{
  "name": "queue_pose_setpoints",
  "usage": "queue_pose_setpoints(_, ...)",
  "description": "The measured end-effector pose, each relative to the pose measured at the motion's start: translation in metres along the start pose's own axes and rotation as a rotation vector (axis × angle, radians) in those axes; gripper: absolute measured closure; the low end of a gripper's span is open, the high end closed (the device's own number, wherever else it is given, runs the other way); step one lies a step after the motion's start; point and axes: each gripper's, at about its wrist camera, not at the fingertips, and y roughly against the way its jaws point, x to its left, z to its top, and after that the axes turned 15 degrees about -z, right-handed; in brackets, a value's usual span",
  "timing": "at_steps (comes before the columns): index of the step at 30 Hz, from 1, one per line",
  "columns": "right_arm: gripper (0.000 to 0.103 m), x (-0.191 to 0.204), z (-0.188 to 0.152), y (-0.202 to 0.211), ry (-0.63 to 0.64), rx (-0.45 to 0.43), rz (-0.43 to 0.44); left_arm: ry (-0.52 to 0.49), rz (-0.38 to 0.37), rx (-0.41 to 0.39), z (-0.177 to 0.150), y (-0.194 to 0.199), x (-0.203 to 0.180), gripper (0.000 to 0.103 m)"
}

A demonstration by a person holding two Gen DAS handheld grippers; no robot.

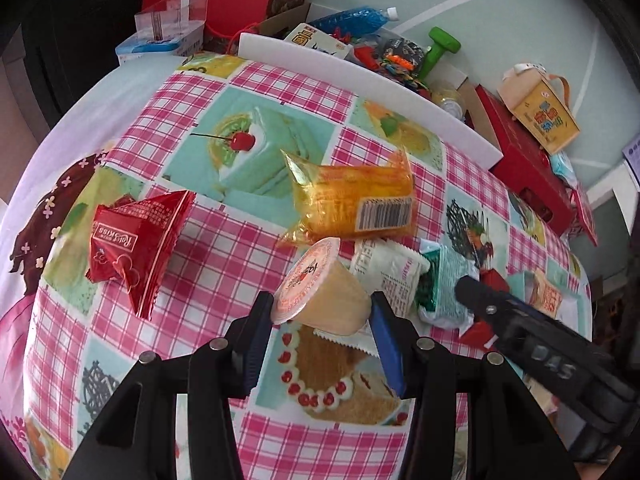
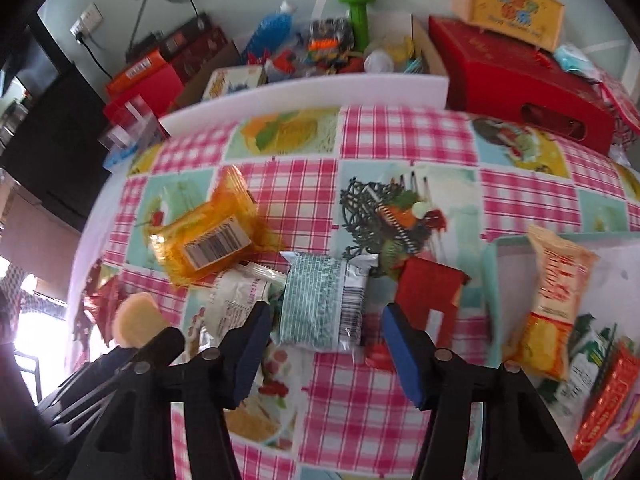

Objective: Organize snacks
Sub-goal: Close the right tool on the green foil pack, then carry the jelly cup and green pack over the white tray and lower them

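Across the whole near field, pink-checked tablecloth (image 1: 224,264) printed with squares of cake and fruit, spread flat over a table. At twelve o'clock along the far edge, white foam board (image 1: 360,76), set on edge like a low wall. Beyond it, from twelve to two o'clock, heaped clutter: blue bottle (image 1: 356,18), green dumbbell (image 1: 440,46), red box (image 1: 528,168) with a yellow carton (image 1: 544,116) on top. Behind all that, pale green wall (image 1: 500,8). At ten o'clock in the right wrist view, wall socket (image 2: 86,20) with a black lead plugged in.

Left gripper (image 1: 322,316): narrowly parted and clamped on a jelly cup (image 1: 320,288), blue pads against its sides, cup tilted with the foil lid towards ten o'clock. Cannot tell whether clear of the cloth.

Right gripper (image 2: 326,320): partly open, straddling a green-and-white packet (image 2: 320,300) lying flat on the cloth, slim gaps at both pads, not gripping.

At nine o'clock from the cup, red pyramid packet (image 1: 136,240). At twelve o'clock from it, orange packet (image 1: 352,200), barcode up. At two o'clock, just beside, white packet (image 1: 388,272).

At three o'clock in the right wrist view, pale tray (image 2: 492,264) holding a cream-and-orange packet (image 2: 552,300) and further wrappers, blurred
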Motion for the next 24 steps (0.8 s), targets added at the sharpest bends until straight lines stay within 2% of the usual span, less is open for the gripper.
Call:
queue_pose_setpoints(4,0.043,0.012,0.005,-0.016,0.026,0.03,-0.018,0.015,0.004,0.019,0.0,-0.008,0.005,0.053)
queue_pose_setpoints(5,0.048,0.015,0.005,-0.02,0.032,0.037,-0.03,0.019,0.002,0.024,0.0,-0.009,0.006,0.053)
queue_pose_setpoints(6,0.048,0.016,0.005,-0.024,0.033,0.043,-0.039,0.022,0.0,0.029,0.0,-0.01,0.006,0.053)
queue_pose_setpoints(10,0.05,0.016,0.001,-0.026,0.015,0.022,-0.047,0.041,-0.006,0.047,-0.001,-0.013,0.01,0.053)
queue_pose_setpoints(14,0.051,0.009,-0.005,-0.009,-0.004,-0.04,-0.037,0.047,-0.003,0.038,-0.002,-0.007,0.009,0.053)
queue_pose_setpoints(20,0.051,-0.014,-0.031,0.04,-0.053,-0.153,0.007,0.039,-0.015,0.024,-0.005,0.005,-0.002,0.053)
queue_pose_setpoints(24,0.051,-0.034,-0.05,0.06,-0.092,-0.178,0.001,0.023,-0.022,0.023,-0.009,0.011,-0.016,0.053)
